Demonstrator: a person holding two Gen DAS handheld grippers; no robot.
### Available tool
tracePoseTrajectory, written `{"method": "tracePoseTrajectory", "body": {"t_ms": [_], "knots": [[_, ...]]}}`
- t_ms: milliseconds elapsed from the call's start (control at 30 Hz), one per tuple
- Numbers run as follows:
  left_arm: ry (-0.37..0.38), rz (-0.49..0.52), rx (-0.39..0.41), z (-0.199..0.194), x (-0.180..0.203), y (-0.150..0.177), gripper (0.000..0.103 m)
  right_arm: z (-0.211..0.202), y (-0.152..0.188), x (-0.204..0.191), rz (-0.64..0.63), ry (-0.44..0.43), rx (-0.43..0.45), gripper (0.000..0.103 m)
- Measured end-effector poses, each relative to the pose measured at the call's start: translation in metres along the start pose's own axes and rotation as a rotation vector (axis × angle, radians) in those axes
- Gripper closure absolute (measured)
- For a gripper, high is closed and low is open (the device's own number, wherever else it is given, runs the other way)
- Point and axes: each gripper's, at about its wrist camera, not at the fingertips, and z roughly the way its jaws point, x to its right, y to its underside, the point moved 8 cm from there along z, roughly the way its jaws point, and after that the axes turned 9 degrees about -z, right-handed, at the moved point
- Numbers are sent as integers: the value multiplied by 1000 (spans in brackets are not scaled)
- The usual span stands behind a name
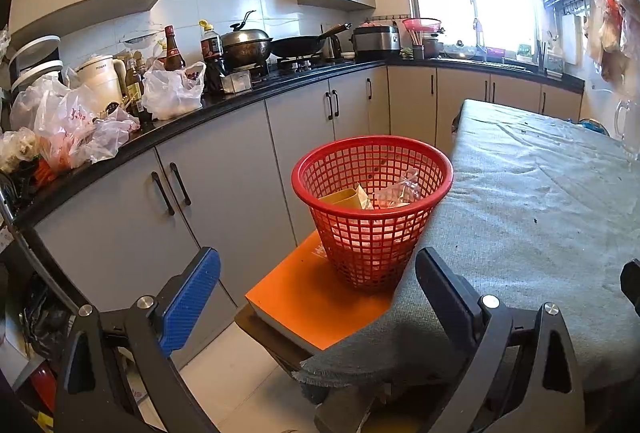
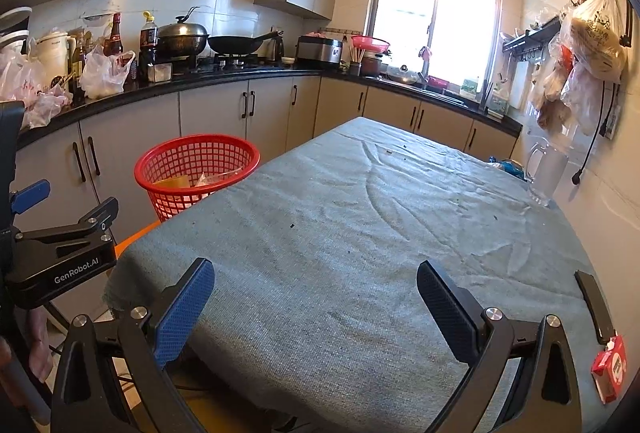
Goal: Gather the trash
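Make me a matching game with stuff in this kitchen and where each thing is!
Things:
1. red basket
2. black wok
3. glass mug
4. red packet

Places:
A. on the stove
B. on the orange stool beside the table
C. at the table's near right corner
D. at the table's far right side, by the wall

Pairs: 1-B, 2-A, 3-D, 4-C
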Motion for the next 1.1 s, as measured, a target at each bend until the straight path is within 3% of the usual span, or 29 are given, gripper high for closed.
{"method": "tracePoseTrajectory", "body": {"t_ms": [1100], "knots": [[1,8,-7,2,-1,3,5,9,6,0,-18,-1,-27,0]]}}
